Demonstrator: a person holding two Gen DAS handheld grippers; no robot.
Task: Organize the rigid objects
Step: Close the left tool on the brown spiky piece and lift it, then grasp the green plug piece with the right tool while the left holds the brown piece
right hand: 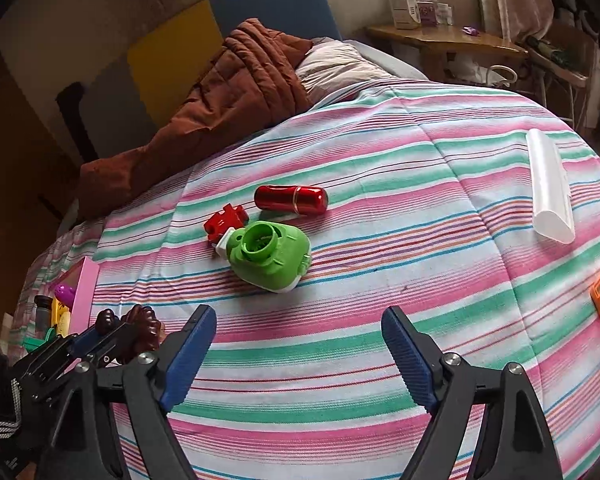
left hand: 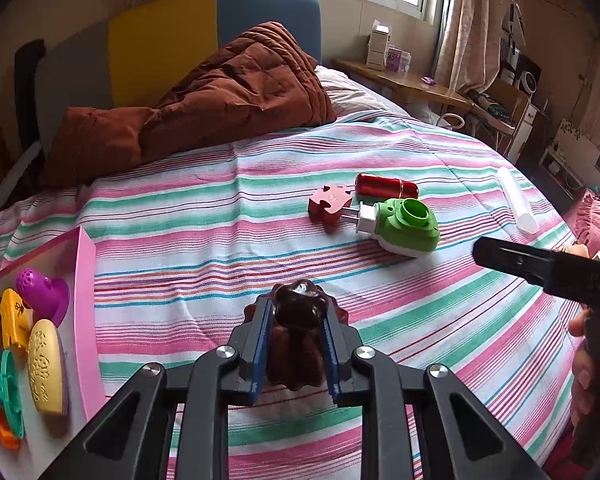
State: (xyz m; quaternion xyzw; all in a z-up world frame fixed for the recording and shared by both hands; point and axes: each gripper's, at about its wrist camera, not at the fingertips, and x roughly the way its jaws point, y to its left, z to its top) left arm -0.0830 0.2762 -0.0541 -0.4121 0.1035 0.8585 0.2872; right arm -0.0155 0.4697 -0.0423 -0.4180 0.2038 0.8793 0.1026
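The left hand-held gripper (left hand: 296, 340) is clamped on a dark brown scalloped toy (left hand: 298, 308), its blue pads pressing both sides, above the striped bed cover (left hand: 220, 208). The right hand-held gripper (right hand: 298, 356) has its jaws wide apart with nothing between them. Taking the green and white toy (right hand: 270, 256) as landmark: the red puzzle piece (right hand: 225, 220) touches it, the red capsule (right hand: 291, 199) lies just behind it, the white tube (right hand: 550, 186) lies well to its right, and the pink tray (left hand: 85, 280) of toys sits far to its left
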